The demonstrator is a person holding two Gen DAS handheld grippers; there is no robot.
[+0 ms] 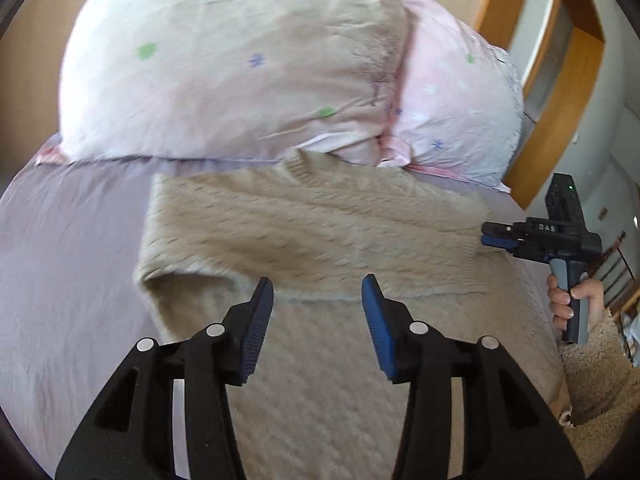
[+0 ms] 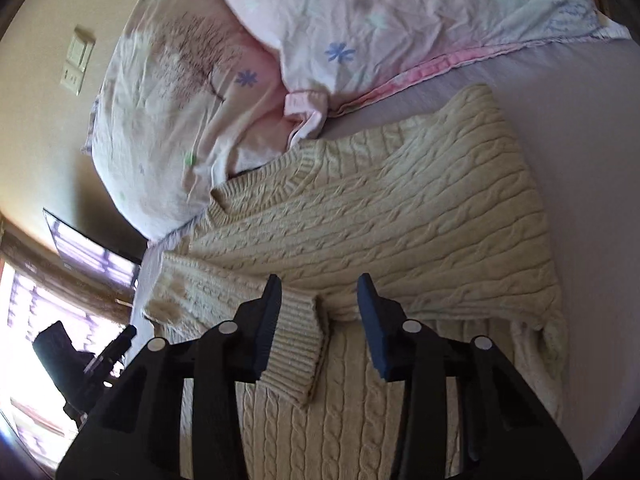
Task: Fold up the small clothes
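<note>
Item 1: cream cable-knit sweater [image 2: 400, 216], lying on the bed [image 1: 68, 240] below 2 pillows [image 1: 224, 60], sleeves lying folded across. Judging it thick, soft, floppy, grippy; I am favouring the ribbed cuff [image 2: 296, 344] or hem. Left tongs [image 1: 318, 304] and right tongs [image 2: 318, 304] are hovering released.

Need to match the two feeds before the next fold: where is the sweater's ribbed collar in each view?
Left wrist: the collar sits upper centre, at the far edge of the sweater, tucked against the pillows.
Right wrist: the collar is left of centre, angled, again touching the pillows.
Shared landmark: the seam where the two pillows meet, just beyond the collar.
</note>
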